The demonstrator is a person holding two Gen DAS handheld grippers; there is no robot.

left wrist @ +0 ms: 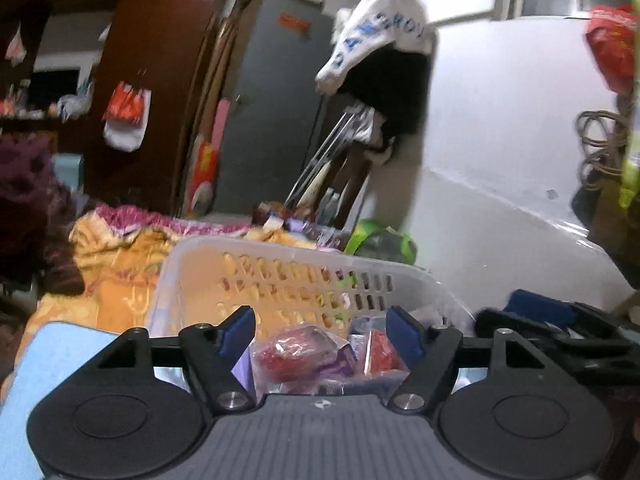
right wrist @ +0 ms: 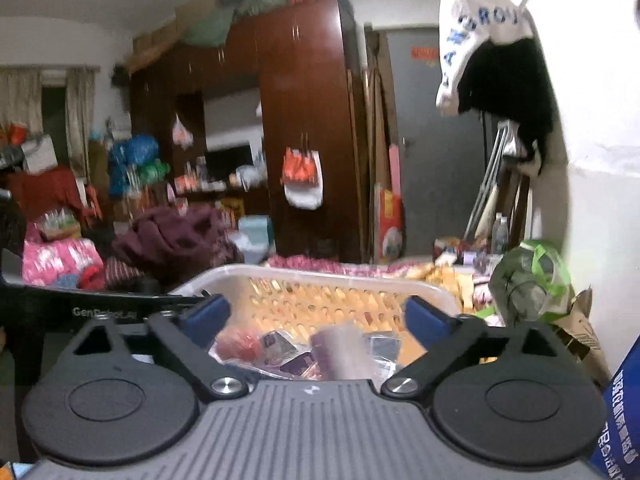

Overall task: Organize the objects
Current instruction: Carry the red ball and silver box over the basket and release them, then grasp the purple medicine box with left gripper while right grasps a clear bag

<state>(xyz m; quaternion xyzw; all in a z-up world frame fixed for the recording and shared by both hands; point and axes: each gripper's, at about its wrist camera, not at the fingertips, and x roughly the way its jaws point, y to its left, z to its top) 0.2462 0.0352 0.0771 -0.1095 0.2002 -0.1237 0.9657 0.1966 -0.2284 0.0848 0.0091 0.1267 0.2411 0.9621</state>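
A white slotted plastic basket (left wrist: 280,252) (right wrist: 320,274) stands on a bed with an orange patterned cover. Inside lie several wrapped snacks: a red packet in clear film (left wrist: 292,350) (right wrist: 240,346) and purple packets (left wrist: 344,360) (right wrist: 340,350). My left gripper (left wrist: 322,330) hovers above the near side of the basket, its blue-padded jaws apart with nothing between them. My right gripper (right wrist: 320,316) hangs over the same basket, spread wide and empty. The other gripper's black frame shows at the right edge of the left wrist view (left wrist: 552,336).
A dark wooden wardrobe (right wrist: 304,120) and a grey door (left wrist: 276,92) stand behind the bed. White and black clothes (left wrist: 384,44) hang on a rail by the white wall. A green bag (right wrist: 532,280), a maroon blanket (right wrist: 176,236) and a light blue box (left wrist: 44,364) lie around the basket.
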